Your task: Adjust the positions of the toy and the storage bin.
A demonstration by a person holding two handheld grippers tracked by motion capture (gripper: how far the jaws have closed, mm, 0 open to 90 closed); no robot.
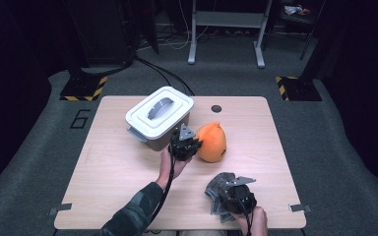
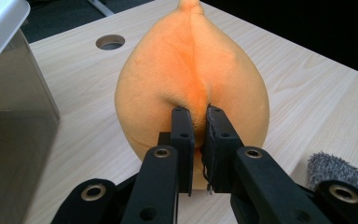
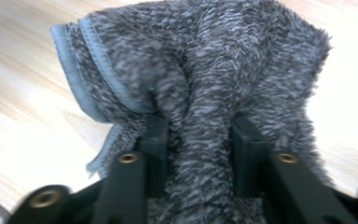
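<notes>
Light wood-grain table (image 1: 113,172), cable hole far side, grey carpet around, dark room. Left: white-lidded plastic box (image 1: 159,116) with grey handle. My left forearm angles in, left gripper (image 2: 198,135) clenched, pinching seam of orange teardrop plush (image 2: 191,74) sitting mid-table just beside box. My right gripper (image 3: 198,140) low at near edge, jaws part open, fold of fuzzy grey towel (image 3: 205,70) bunched between them, hemmed edge showing.
</notes>
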